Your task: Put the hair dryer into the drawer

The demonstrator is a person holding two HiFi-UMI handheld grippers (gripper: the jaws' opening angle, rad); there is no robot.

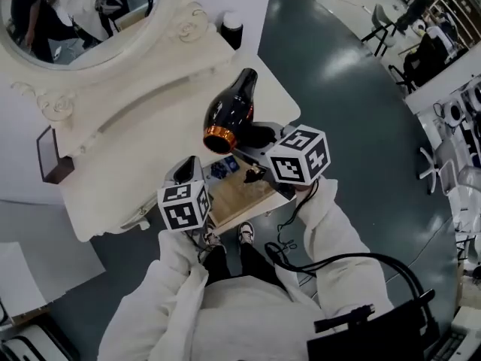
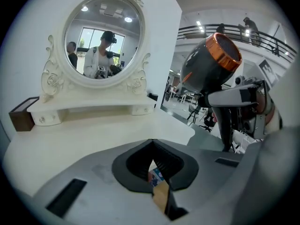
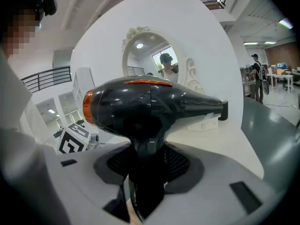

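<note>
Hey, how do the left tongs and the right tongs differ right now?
The right tongs grip the handle of the glossy black hair dryer with the orange ring; the left tongs are shut on nothing. In the head view the right tongs sit farther up the picture than the left tongs. Both are near the open wooden drawer.

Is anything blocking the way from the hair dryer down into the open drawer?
Partly. The left tool hangs over the left end of the drawer, and a small blue item lies inside there. The rest of its wooden floor, nearer the hair dryer in the right tool, looks bare.
</note>
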